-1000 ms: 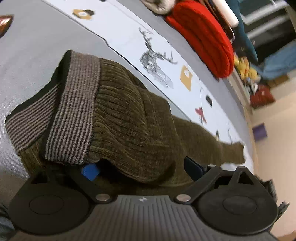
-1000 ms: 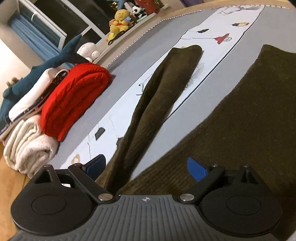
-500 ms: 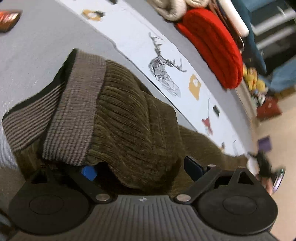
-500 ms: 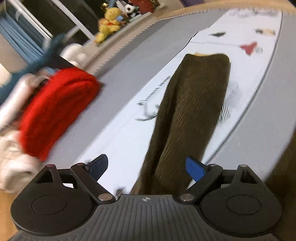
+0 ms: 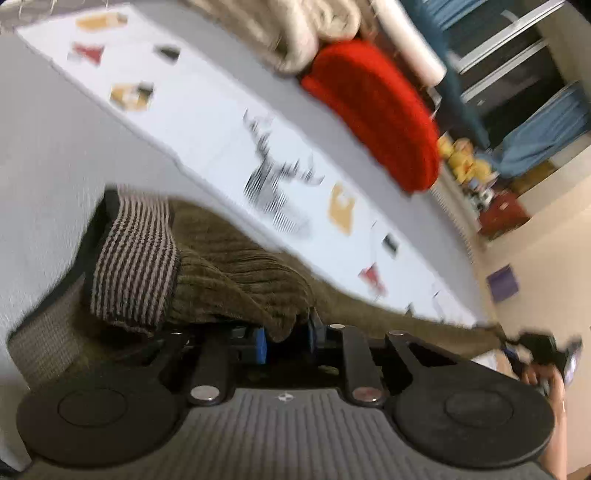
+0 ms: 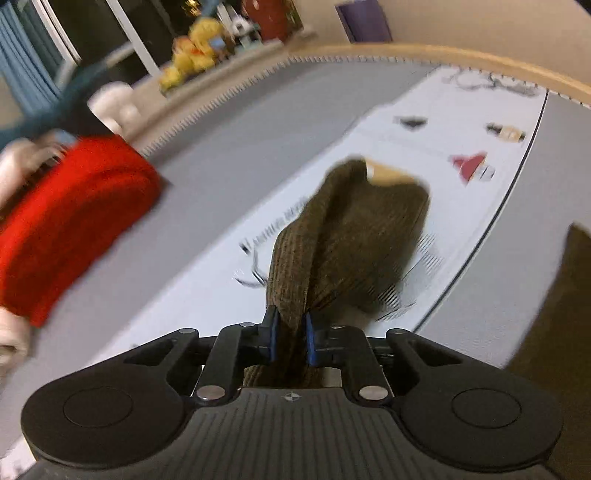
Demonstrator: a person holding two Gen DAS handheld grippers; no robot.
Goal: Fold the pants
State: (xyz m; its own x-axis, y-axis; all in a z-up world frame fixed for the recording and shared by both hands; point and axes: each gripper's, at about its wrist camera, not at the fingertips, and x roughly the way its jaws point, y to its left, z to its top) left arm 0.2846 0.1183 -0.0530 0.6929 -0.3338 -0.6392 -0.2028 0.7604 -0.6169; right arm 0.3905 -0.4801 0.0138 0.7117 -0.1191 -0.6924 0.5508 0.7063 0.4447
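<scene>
Nearest in the left wrist view, the left gripper (image 5: 284, 338) has its blue pads (image 5: 259, 341) closing on a bunched fold of the olive ribbed pants (image 5: 236, 273), which sits pinched between them just below the striped waistband (image 5: 135, 266). From that pinch the cloth runs off to the right as a long stretched leg, reaching the other tool, small and blurred at the frame's edge with a hand (image 5: 543, 376) on it. In the right wrist view, the right gripper (image 6: 290, 338) is likewise closing, its jaws drawn in on a narrow gather of the same pants' leg (image 6: 351, 236), which hangs lifted off the surface and flares out wider toward its far end. The pants lie on a grey mat (image 6: 229, 177) with a white printed strip (image 5: 207, 122) down the middle (a deer drawing and small coloured pictures on it). Farther back sits a folded red knit (image 5: 373, 114), beside pale folded cloth (image 5: 303, 33). Beyond the mat's edge stand yellow plush toys (image 6: 195, 51).
</scene>
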